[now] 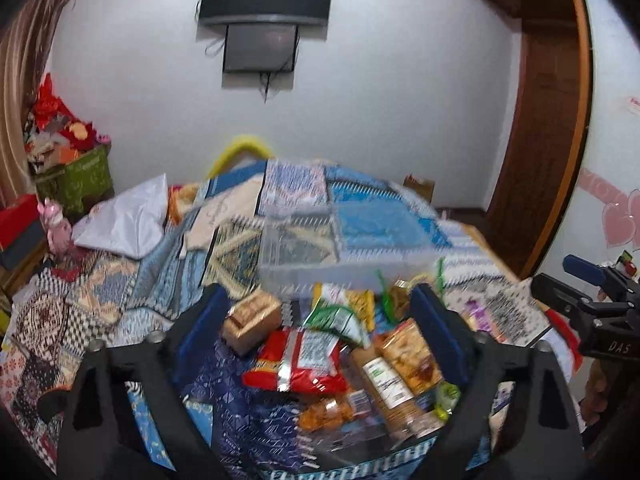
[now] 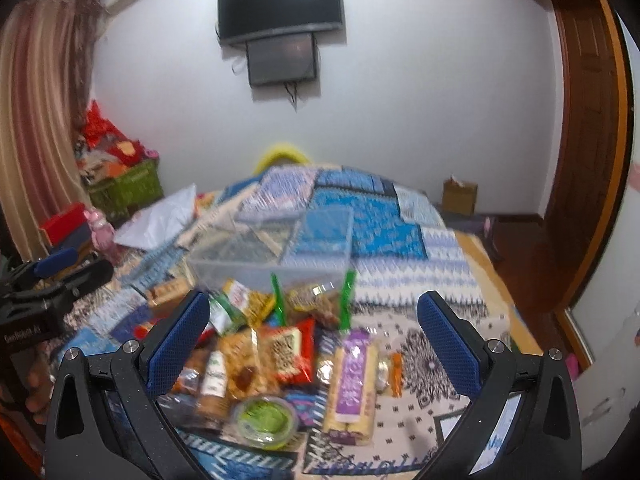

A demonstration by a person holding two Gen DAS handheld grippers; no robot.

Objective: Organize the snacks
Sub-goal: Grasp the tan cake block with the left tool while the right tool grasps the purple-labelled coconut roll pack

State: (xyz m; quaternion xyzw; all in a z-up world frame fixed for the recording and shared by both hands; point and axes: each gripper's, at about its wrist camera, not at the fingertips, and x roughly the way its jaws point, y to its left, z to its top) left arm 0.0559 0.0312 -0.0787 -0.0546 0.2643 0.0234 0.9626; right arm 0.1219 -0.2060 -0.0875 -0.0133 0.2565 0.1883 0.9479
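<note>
Blue patchwork bedspread (image 2: 384, 216) under heaped colourful snack packets (image 2: 280, 344); empty clear plastic tub (image 2: 272, 252) just behind, probably awaiting them. Left gripper (image 1: 316, 320), right gripper (image 2: 312, 332) fingers wide, empty.

Home bedroom: quilted bed (image 2: 400, 240), wall television (image 2: 280, 4)

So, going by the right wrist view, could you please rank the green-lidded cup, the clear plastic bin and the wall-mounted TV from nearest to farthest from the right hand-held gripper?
1. Green-lidded cup: between the right hand-held gripper fingers, low.
2. Clear plastic bin: behind the snack pile, on the bed.
3. Wall-mounted TV: high on the far wall.
</note>
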